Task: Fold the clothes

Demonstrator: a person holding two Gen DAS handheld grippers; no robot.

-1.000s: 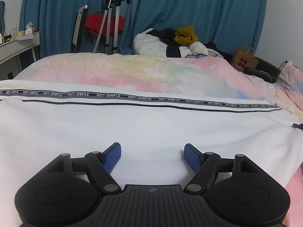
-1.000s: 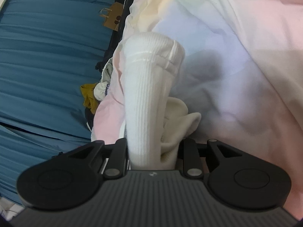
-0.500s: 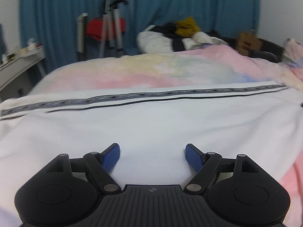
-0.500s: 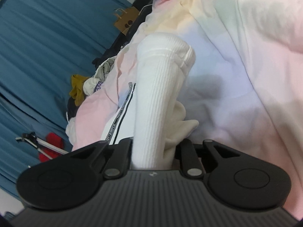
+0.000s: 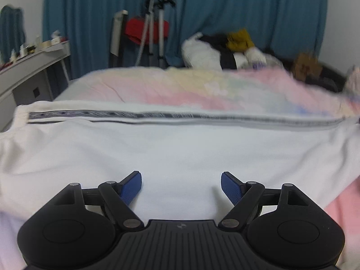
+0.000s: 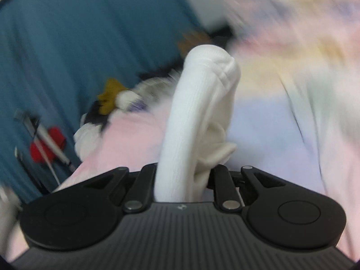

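A white garment (image 5: 180, 148) with a black lettered stripe (image 5: 180, 115) lies spread across the bed. My left gripper (image 5: 181, 185) is open and empty, low over the near part of the garment, its blue pads (image 5: 131, 186) apart. My right gripper (image 6: 183, 180) is shut on a ribbed white cuff (image 6: 198, 117) of the garment, which stands up from between the jaws and is lifted above the pastel bedcover (image 6: 281, 123). Its fingertips are hidden by the cloth. The right wrist view is blurred by motion.
A pastel bedcover (image 5: 202, 90) covers the bed. A pile of clothes (image 5: 225, 49) lies at the far end. A tripod (image 5: 153, 29) with red cloth stands by blue curtains (image 5: 247, 11). A grey desk (image 5: 29, 67) is at the left; a brown bag (image 5: 306, 67) at the right.
My right gripper has swung with the cuff, so the curtains and tripod come into its view. My left gripper's view has shifted, showing the garment's left end.
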